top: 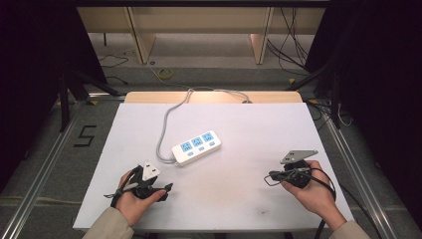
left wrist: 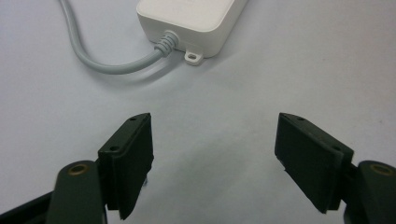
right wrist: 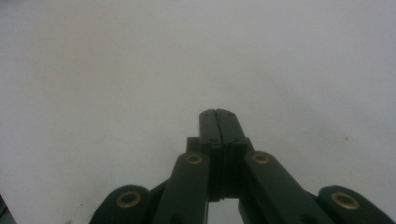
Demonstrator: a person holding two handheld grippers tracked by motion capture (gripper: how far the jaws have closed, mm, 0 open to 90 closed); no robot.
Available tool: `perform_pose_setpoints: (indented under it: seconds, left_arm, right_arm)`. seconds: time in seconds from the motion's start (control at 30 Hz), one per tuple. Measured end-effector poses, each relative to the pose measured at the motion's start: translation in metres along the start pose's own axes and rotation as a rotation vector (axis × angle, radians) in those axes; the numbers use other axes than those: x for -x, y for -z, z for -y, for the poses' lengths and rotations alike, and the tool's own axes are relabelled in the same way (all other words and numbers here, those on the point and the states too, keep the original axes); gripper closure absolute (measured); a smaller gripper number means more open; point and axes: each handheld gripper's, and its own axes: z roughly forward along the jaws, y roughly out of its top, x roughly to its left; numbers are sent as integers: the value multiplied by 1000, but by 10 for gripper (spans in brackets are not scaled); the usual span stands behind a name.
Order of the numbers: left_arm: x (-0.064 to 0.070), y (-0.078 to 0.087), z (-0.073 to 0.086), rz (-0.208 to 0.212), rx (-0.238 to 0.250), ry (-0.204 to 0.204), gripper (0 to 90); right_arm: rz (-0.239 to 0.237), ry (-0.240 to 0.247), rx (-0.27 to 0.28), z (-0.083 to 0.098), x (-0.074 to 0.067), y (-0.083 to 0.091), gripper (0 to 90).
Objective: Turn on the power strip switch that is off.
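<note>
White 3-socket plastic power strip [top: 196, 147] lain diagonally ahead of left gripper [left wrist: 215, 158], jaws wide, empty; right gripper [right wrist: 218, 122] farther, jaws closed, empty.

Both sleeves [top: 107, 224] are beige. The left gripper [left wrist: 215, 158] and the right gripper [right wrist: 218, 116] are black, with brass screws, grey triangle plates and black cables.

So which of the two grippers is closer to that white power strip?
The left gripper: it sits just below the power strip, jaws open toward its cable end. The right gripper is off to the side, jaws shut.
</note>
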Motion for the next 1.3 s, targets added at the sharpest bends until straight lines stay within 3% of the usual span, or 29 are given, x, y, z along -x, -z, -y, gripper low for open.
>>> perform_pose_setpoints:
  seconds: [1.3]
  left_arm:
    - [0,-1,0,-6,1,-9,283]
  right_arm:
    - [-32,68,-82,-39,-1,-13,900]
